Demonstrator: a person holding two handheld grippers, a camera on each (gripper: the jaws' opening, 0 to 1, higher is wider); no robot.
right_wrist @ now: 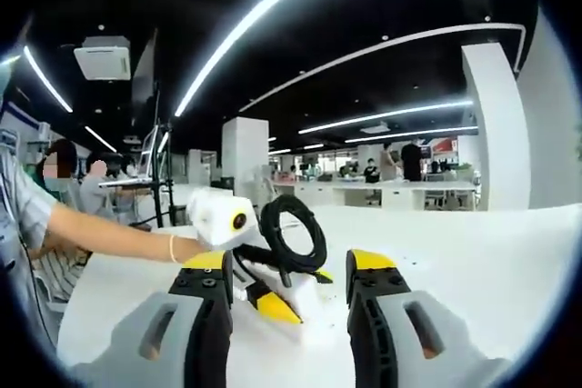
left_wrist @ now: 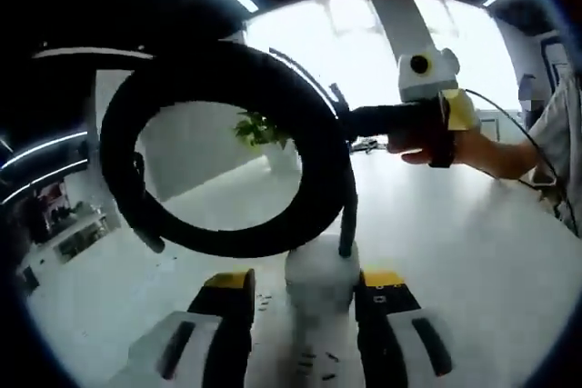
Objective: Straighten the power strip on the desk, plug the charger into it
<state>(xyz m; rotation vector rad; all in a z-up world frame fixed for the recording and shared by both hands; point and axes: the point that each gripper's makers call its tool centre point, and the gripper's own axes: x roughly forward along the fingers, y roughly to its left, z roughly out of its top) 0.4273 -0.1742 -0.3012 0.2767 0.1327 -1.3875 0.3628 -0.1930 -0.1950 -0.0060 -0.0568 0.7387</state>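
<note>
Left hand-held gripper [left_wrist: 305, 302] clamped on smooth white charger [left_wrist: 320, 283], black rubbery cable [left_wrist: 227, 161] coiled, right hand-held gripper [right_wrist: 286, 283] apart.

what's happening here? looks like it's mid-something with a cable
A person is working with two handheld grippers over a white desk. The left gripper is closed on a white charger block, whose black cable loops up in a coil in front of it. The right gripper is open and empty, facing that charger from the other side. I can't make out the power strip clearly, so plugging in looks not yet done.
</note>
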